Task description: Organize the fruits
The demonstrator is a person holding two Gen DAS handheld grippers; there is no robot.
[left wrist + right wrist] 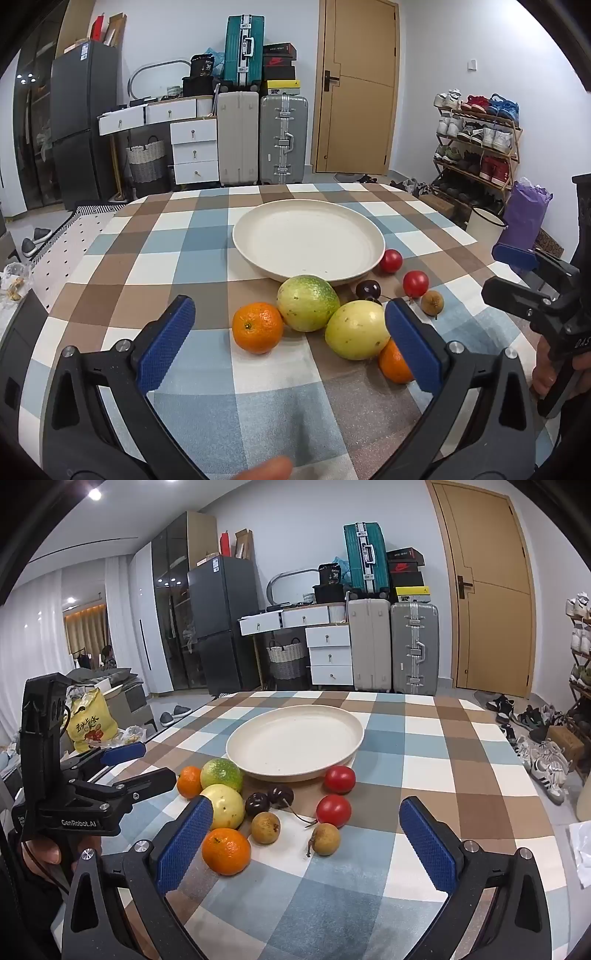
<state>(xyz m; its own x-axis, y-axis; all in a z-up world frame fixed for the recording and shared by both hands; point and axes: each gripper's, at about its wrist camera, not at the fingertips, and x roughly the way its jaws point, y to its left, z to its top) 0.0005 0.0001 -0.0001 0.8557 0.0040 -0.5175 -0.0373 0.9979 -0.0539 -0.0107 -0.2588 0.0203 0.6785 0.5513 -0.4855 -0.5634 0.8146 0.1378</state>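
Left tongs [288, 332]: spread wide, holding nothing, over the checked worktop [166, 254]. Fruit cluster just in front of the empty plate [308, 240]: orange [257, 327], green-yellow fruit [307, 308], yellow fruit [356, 329]. A second orange [393, 363] is half hidden behind a pad. Dark fruits [269, 800], possibly cherries; two tomatoes [333, 810]. Right tongs [306, 836]: spread wide, holding nothing.

— How much fruit is on the checked tablecloth [424, 738]?
— Two round orange mandarins [226, 851], two yellow-green oval fruits [221, 773], two red tomatoes [333, 810], two dark cherries [257, 804], two small brown longans [266, 827].
— Plates?
— One round cream plate [295, 744].
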